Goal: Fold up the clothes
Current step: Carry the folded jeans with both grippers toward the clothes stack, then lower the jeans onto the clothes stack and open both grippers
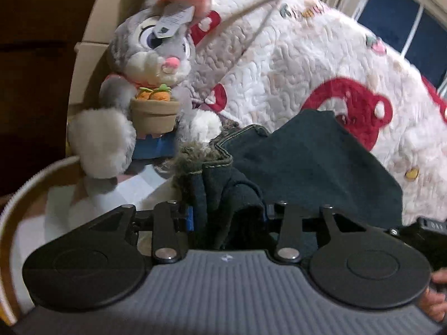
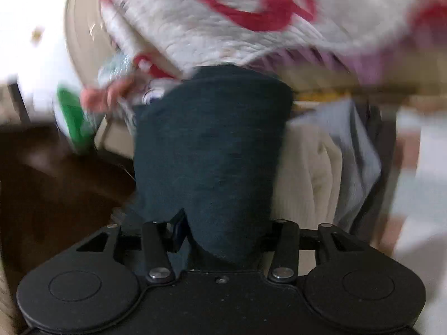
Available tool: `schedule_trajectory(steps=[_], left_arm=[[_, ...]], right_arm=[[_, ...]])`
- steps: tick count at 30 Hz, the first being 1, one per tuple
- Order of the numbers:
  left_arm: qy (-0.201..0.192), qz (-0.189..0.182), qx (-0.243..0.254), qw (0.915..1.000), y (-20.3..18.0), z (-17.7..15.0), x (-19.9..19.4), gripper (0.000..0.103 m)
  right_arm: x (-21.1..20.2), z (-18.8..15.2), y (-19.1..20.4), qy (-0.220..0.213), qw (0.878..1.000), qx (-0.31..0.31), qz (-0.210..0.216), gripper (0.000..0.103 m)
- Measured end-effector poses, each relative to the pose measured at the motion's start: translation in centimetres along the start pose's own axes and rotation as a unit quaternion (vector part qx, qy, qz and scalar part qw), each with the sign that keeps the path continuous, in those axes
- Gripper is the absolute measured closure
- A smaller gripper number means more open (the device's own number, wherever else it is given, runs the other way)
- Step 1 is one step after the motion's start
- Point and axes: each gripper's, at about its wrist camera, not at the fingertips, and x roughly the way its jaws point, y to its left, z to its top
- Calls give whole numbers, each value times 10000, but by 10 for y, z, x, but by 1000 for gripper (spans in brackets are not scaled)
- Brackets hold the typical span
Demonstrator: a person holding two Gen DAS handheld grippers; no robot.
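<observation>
The left tongs [image 1: 227, 220] have a bunch of dark denim clothing [image 1: 307, 162] between the two fingers. A stitched hem with a frayed, fuzzy edge [image 1: 192, 153] stands up just in front of them, and the rest of the cloth spreads to the right. The fabric fills the gap between the fingers, so the left tongs grip the garment.

Behind the garment lies a white quilted blanket [image 1: 293, 64] with red patches. A grey and white plush rabbit [image 1: 145, 55] leans against it on the left, with a paper tag on its ear and a small pot with carrots [image 1: 154, 110] in its paws.

In the right wrist view, which is blurred, the right tongs [image 2: 226, 240] have the same dark fabric [image 2: 209, 150] between their fingers. It rises from them like a wide column and covers the fingertips. Whether the pads press on it or only stand around it cannot be told from this picture. Above it the blanket [image 2: 195, 22] appears again, and to the right hang some pale cream and grey cloths [image 2: 329, 173].
</observation>
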Motion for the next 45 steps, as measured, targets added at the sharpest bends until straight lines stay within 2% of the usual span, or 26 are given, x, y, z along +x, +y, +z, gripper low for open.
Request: schedule_trajectory(steps=[1, 3, 6, 8, 13, 14, 16, 18, 21, 24, 27, 30, 34, 37, 39, 40, 42, 44, 45], left_arm=[[1, -32, -87, 10000, 2, 2, -1, 64], [-49, -79, -168, 9998, 3, 4, -3, 64], [-137, -98, -183, 9997, 3, 4, -4, 64], [-156, -153, -297, 9993, 7, 4, -5, 64], [-344, -436, -292, 9980, 10, 1, -11, 64], [-404, -500, -207, 9977, 8, 1, -13, 64], [-562, -680, -62, 9961, 2, 2, -21, 65], [-657, -775, 44, 9948, -2, 3, -27, 65], [-620, -729, -59, 9954, 0, 4, -25, 65], [-293, -550, -386, 9973, 9, 1, -9, 59], [-152, -300, -363, 9988, 5, -5, -1, 57], [-192, -190, -253, 9993, 1, -6, -2, 55], [-352, -247, -399, 9983, 10, -3, -15, 52], [-538, -328, -236, 9977, 7, 8, -40, 52], [-431, -22, 164, 9989, -3, 16, -53, 52], [-491, 272, 513, 9971, -11, 18, -62, 52], [-708, 442, 871, 9927, -21, 20, -77, 52], [-755, 207, 845, 9933, -26, 25, -87, 52], [-699, -22, 882, 9936, -31, 27, -87, 52]], right_arm=[[-3, -4, 4, -73, 9999, -123, 21, 52], [-12, -11, 26, -257, 9956, -835, -341, 51], [-30, -20, 58, -703, 9775, -1773, -897, 42], [-38, -22, 61, -903, 9727, -1925, -928, 37], [-36, 4, 36, -1605, 9793, -1093, -573, 27], [-30, 11, 34, -1669, 9790, -1059, -499, 31], [-20, 21, 37, -1775, 9768, -1127, -398, 55], [-19, 27, 58, -1819, 9700, -1590, -251, 60], [-8, 39, 66, -1684, 9665, -1838, -608, 61], [14, 50, 38, -1167, 9708, -1376, -1580, 56], [18, 50, 17, -1222, 9774, -772, -1542, 55], [23, 47, 18, -1248, 9753, -783, -1647, 55], [28, 40, 36, -1350, 9614, -1341, -1987, 54], [22, 33, 46, -1505, 9506, -1755, -2070, 49], [16, 28, 56, -1590, 9422, -2047, -2125, 46], [11, 24, 60, -1708, 9342, -2186, -2243, 39], [-1, 12, 69, -2024, 9118, -2491, -2560, 32], [-11, -4, 77, -2377, 8816, -2871, -2894, 30], [-15, -11, 81, -2418, 8704, -3102, -2961, 30]])
